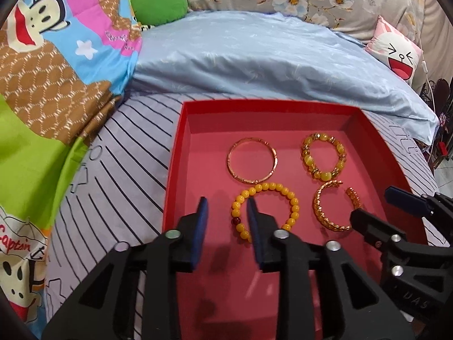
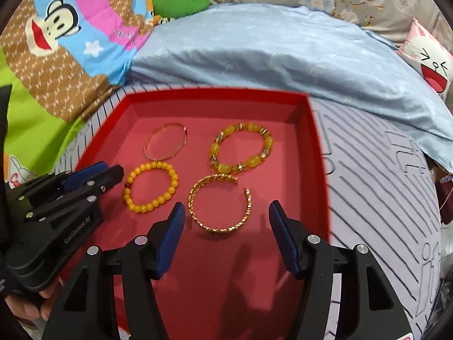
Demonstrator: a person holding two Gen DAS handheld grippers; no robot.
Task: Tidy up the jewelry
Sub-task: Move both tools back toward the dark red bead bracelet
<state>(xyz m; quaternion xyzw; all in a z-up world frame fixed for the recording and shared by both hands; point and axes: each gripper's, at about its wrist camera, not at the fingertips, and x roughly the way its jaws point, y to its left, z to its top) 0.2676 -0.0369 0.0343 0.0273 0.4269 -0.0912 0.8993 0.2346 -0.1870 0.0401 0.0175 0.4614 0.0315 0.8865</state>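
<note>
A red tray [image 1: 181, 130] [image 2: 314, 141] lies on the striped bed sheet and holds several bracelets. At the back lie a thin gold bangle [image 1: 274, 155] [image 2: 147, 147] and a chunky yellow bead bracelet [image 1: 339, 153] [image 2: 269, 143]. In front lie a small yellow bead bracelet [image 1: 294, 201] [image 2: 174, 180] and an open gold cuff [image 1: 318, 206] [image 2: 192, 198]. My left gripper [image 1: 226, 206] [image 2: 113, 168] is open, with the small bead bracelet's left edge between its pads, not pressed. My right gripper [image 2: 226, 206] [image 1: 373, 204] stands open astride the gold cuff without touching it.
A light blue quilt [image 1: 254, 56] is bunched behind the tray. A cartoon monkey blanket [image 1: 56, 56] lies at the left, with a green cushion [image 1: 158, 5] behind it. A pink rabbit cushion [image 1: 396, 51] sits at the far right. A hand [image 2: 28, 308] holds the left gripper.
</note>
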